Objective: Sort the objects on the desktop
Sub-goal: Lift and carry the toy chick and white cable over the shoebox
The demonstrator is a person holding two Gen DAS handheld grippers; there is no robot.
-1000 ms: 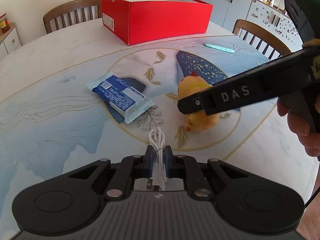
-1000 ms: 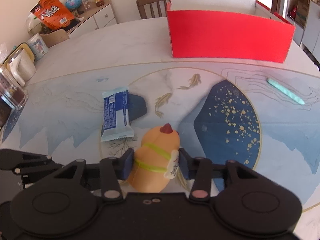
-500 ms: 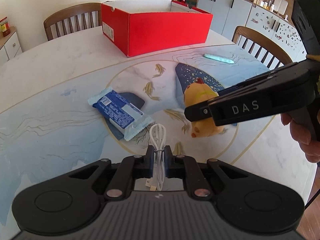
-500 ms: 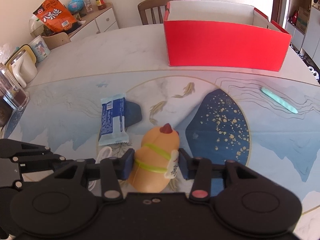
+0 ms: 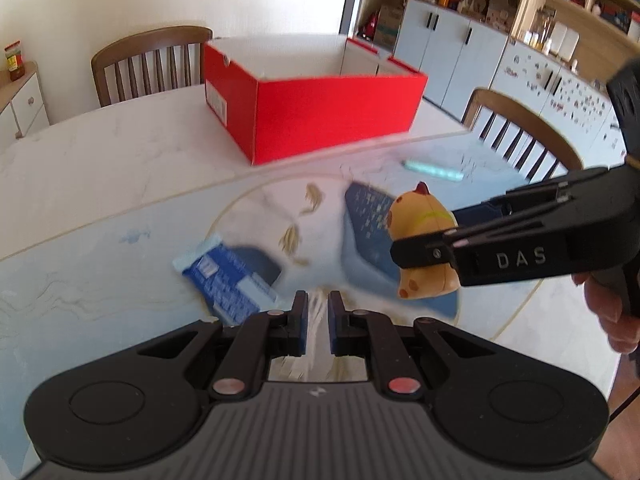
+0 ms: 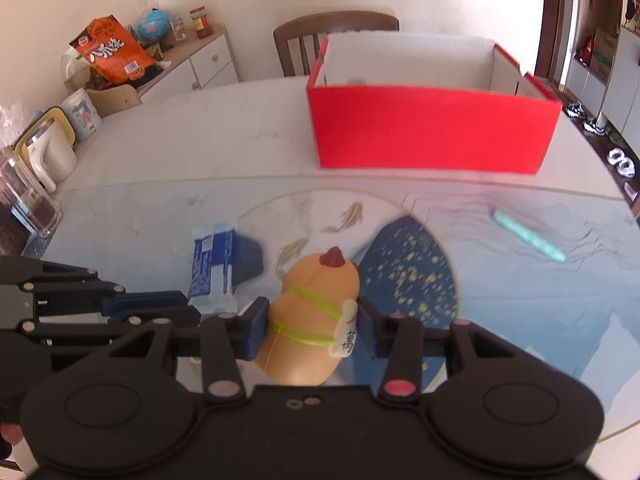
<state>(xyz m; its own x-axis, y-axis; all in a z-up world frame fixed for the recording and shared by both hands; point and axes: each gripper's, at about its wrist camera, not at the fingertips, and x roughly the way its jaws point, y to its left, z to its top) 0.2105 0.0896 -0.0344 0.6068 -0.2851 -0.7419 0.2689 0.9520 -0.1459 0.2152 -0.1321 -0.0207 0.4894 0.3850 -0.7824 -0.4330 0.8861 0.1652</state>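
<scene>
My left gripper (image 5: 318, 320) is shut on a white coiled cable (image 5: 318, 312), blurred between its fingers and lifted off the table. My right gripper (image 6: 310, 326) is shut on a yellow chick toy (image 6: 316, 320) and holds it above the table; the toy also shows in the left wrist view (image 5: 424, 240). An open red box (image 5: 320, 108) stands at the far side of the table, also seen in the right wrist view (image 6: 432, 128). A blue snack packet (image 6: 212, 268) and a teal pen (image 6: 528, 236) lie on the table.
Wooden chairs (image 5: 152, 64) stand behind the table and at its right (image 5: 520, 132). A side cabinet with a jug (image 6: 44, 156), jars and an orange bag (image 6: 112, 52) is at the left. The left gripper shows at the left of the right wrist view (image 6: 100, 308).
Both grippers have risen and moved toward the red box, each still holding its object. The cable and the chick toy have lifted off the table.
</scene>
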